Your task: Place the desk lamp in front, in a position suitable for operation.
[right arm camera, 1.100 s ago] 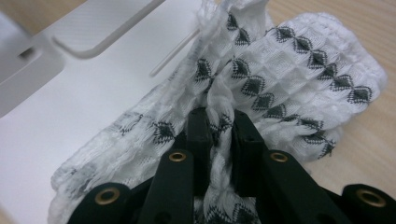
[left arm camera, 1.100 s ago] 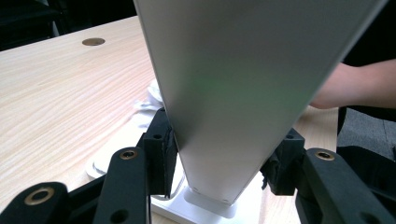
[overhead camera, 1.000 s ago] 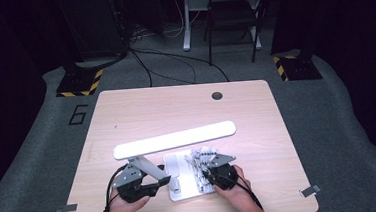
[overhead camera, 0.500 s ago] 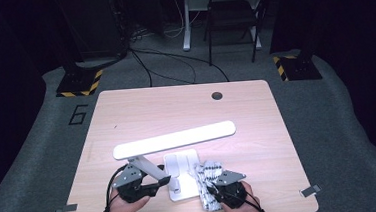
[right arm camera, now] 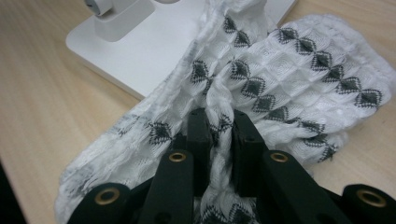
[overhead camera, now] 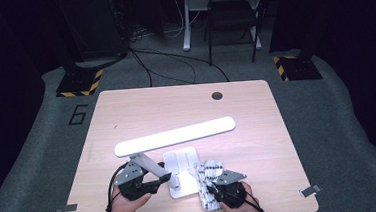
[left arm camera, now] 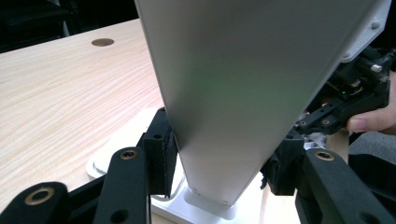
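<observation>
Cloth [right arm camera: 280,88]: white waffle-weave with dark diamond marks, bunched at the near edge of the table, partly draped over the right side of the lamp base [right arm camera: 140,51]; seen from above at [overhead camera: 207,177].
Right gripper [right arm camera: 219,126]: jaws nearly closed, pinching a ridge of the cloth between them; the cloth's bulk lies ahead of the jaws and to their right.
Key relation: the cloth runs from the gripper forward onto the base, so a wiping stroke would likely carry it further over the white plate; the right hand [overhead camera: 238,207] is the nearer one.
Lamp stem [left arm camera: 243,93]: flat pale arm rising at a slant from the base, spanned on both sides by the left gripper [left arm camera: 224,161], whose pads press its edges.
Left gripper from above [overhead camera: 153,181]: steadies the lamp beside the base.
Lamp head [overhead camera: 175,136]: long lit bar, lying left to right above both grippers.
Obstacle: the stem's foot stands just left of the cloth and would limit a leftward stroke.
Table [overhead camera: 257,126]: light wood, with a grommet hole [overhead camera: 217,95] well apart at the far edge.
</observation>
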Demonstrator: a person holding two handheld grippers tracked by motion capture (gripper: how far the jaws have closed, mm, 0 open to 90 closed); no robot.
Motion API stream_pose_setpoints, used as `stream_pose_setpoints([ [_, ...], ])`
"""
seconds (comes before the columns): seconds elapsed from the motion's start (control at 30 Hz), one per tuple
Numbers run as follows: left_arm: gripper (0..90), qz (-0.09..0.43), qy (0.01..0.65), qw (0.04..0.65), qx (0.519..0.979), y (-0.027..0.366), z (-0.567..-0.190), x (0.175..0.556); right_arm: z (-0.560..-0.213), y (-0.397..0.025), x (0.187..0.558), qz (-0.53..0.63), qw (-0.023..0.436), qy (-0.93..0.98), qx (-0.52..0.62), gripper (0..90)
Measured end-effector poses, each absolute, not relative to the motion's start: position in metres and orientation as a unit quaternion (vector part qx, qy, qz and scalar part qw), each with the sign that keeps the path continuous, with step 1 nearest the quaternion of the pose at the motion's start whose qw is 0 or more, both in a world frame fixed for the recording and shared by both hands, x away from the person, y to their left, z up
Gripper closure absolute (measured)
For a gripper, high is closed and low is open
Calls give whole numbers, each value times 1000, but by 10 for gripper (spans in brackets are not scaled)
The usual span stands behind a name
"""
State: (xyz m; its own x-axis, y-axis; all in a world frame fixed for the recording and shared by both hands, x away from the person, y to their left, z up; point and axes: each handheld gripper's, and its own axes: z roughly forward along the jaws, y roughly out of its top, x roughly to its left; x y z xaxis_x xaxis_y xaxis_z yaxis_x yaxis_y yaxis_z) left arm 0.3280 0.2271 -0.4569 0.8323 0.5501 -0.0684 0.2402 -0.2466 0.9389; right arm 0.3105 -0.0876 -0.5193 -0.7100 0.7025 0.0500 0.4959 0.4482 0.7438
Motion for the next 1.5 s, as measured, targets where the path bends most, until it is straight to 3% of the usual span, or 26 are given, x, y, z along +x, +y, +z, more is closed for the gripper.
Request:
stream_pose_setpoints([
  [0.2, 535, 142, 260, 557, 776, 228, -457, 334, -518, -86, 325, 396, 136, 831, 367, 796],
  [0.47, 535, 141, 261, 557, 776, 228, -457, 334, -504, -89, 301, 413, 143, 839, 323, 794],
  [1.03, 536, 137, 261, 559, 775, 229, -457, 334, -521, -5, 292, 405, 112, 877, 233, 798],
  [1.2, 537, 133, 261, 560, 775, 229, -457, 335, -522, -7, 293, 402, 117, 880, 225, 801],
  [1.5, 537, 130, 259, 559, 776, 229, -457, 336, -522, -46, 304, 398, 114, 865, 285, 800],
])
